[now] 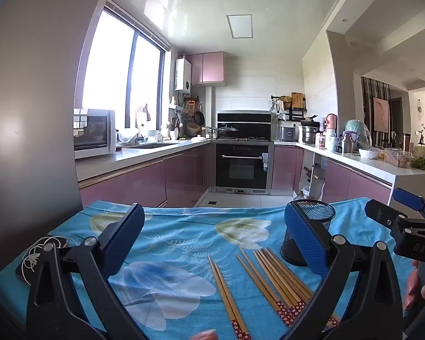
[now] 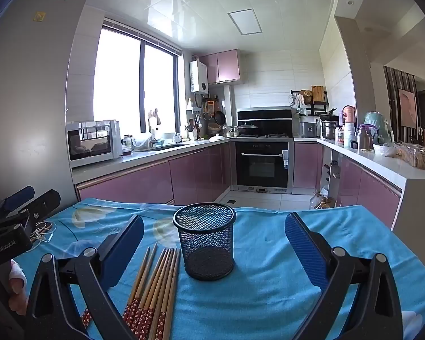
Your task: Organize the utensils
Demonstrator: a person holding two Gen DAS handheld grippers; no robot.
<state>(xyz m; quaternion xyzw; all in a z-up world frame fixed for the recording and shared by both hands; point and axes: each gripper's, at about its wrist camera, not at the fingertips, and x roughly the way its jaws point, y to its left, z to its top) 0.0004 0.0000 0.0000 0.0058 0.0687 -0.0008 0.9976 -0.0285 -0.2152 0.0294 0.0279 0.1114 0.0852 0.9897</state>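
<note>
Left wrist view gives us the blue flowered tablecloth (image 1: 184, 226) spread beneath both tools. Our left gripper (image 1: 215, 240) hangs above it with fingers wide apart and nothing between them. The black mesh cup (image 1: 308, 226) stands upright just behind its right finger, partly hidden by it. The wooden chopsticks (image 1: 269, 280) lie flat between the fingers, toward the right one. In the right wrist view, our right gripper (image 2: 213, 246) is likewise spread wide and empty, with the cup straight ahead between its fingers and the chopsticks beside the left finger.
</note>
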